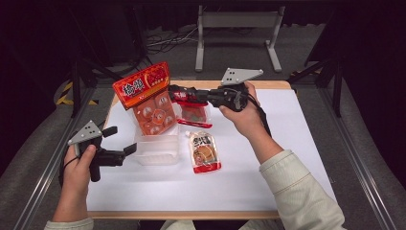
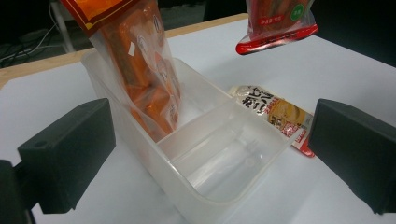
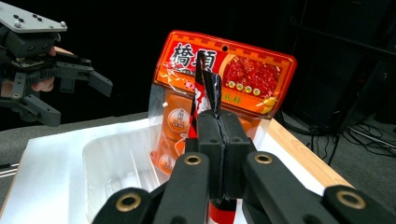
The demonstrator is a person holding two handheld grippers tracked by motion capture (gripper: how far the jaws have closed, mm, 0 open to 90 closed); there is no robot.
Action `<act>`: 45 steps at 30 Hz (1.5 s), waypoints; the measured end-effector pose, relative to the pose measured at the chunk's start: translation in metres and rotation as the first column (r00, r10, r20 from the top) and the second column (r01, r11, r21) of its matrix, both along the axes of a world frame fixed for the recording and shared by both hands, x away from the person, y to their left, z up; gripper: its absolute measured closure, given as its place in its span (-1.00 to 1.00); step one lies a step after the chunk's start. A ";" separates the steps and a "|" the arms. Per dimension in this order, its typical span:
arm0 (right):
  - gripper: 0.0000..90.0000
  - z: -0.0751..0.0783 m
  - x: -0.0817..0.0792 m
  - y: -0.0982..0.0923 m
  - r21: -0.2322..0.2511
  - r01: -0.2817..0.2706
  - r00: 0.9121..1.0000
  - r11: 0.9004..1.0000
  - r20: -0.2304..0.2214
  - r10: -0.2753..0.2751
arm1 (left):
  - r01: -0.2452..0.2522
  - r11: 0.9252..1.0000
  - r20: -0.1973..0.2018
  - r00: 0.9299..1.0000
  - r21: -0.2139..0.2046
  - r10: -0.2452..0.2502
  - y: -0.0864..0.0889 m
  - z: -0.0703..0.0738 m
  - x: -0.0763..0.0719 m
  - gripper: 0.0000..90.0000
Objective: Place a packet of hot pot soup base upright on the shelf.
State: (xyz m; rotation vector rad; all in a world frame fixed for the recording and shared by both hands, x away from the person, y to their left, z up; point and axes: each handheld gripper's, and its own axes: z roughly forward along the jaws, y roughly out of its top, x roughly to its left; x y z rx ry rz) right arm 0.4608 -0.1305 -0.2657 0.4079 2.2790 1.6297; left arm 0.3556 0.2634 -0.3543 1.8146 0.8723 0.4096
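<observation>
A clear plastic bin with a divider sits left of the table's middle. Standing in its far compartment is a tall orange snack bag; the near compartment shows nothing inside. My right gripper is shut on the top edge of a small red-rimmed pouch, which hangs above the table just right of the bin. From the right gripper view the black jaws pinch that pouch's edge in front of the orange bag. My left gripper stands open at the bin's left, holding nothing.
Another pouch, white and orange, lies flat on the white table sheet just right of the bin. In the left gripper view it lies beyond the bin's wall, with the hanging pouch above. A metal stand is on the floor behind.
</observation>
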 end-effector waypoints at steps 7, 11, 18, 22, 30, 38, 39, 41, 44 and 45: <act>1.00 -0.002 0.003 0.014 -0.005 -0.023 1.000 1.000 0.007 0.023 | -0.001 1.000 0.008 1.000 -0.003 0.001 0.002 0.001 -0.001 -0.96; 1.00 -0.003 0.005 0.024 -0.010 -0.037 0.999 0.999 0.017 0.037 | -0.006 1.000 0.004 1.000 -0.004 0.006 0.005 0.001 -0.005 -0.96; 1.00 -0.007 0.007 0.037 -0.008 -0.062 0.998 0.998 0.019 0.062 | -0.017 1.000 0.006 1.000 -0.006 0.017 0.009 0.001 -0.010 -0.96; 1.00 -0.009 0.007 0.046 -0.008 -0.082 0.996 0.997 0.020 0.083 | -0.026 1.000 0.006 1.000 -0.003 0.026 0.011 0.001 -0.012 -0.97; 0.99 -0.011 0.006 0.062 0.000 -0.118 0.993 0.993 0.031 0.118 | -0.037 0.999 0.009 0.999 -0.005 0.037 0.016 0.001 -0.018 -0.97; 0.99 -0.016 0.006 0.071 0.000 -0.131 0.991 0.991 0.031 0.131 | -0.037 0.999 0.018 0.999 -0.009 0.037 0.016 0.002 -0.017 -0.97; 0.99 -0.017 0.006 0.072 -0.001 -0.130 0.991 0.991 0.034 0.130 | -0.034 0.999 0.017 0.999 -0.009 0.034 0.016 0.002 -0.017 -0.97; 0.99 -0.019 0.007 0.073 -0.005 -0.135 0.990 0.991 0.038 0.135 | -0.030 0.999 0.024 0.999 -0.013 0.031 0.016 0.003 -0.016 -0.97; 0.99 -0.023 0.007 0.076 -0.005 -0.148 0.988 0.989 0.042 0.148 | -0.028 1.000 0.027 0.999 -0.014 0.028 0.015 0.003 -0.015 -0.97; 0.99 -0.024 0.007 0.076 -0.004 -0.150 0.988 0.989 0.045 0.150 | -0.028 0.999 0.025 0.999 -0.016 0.029 0.015 0.003 -0.015 -0.97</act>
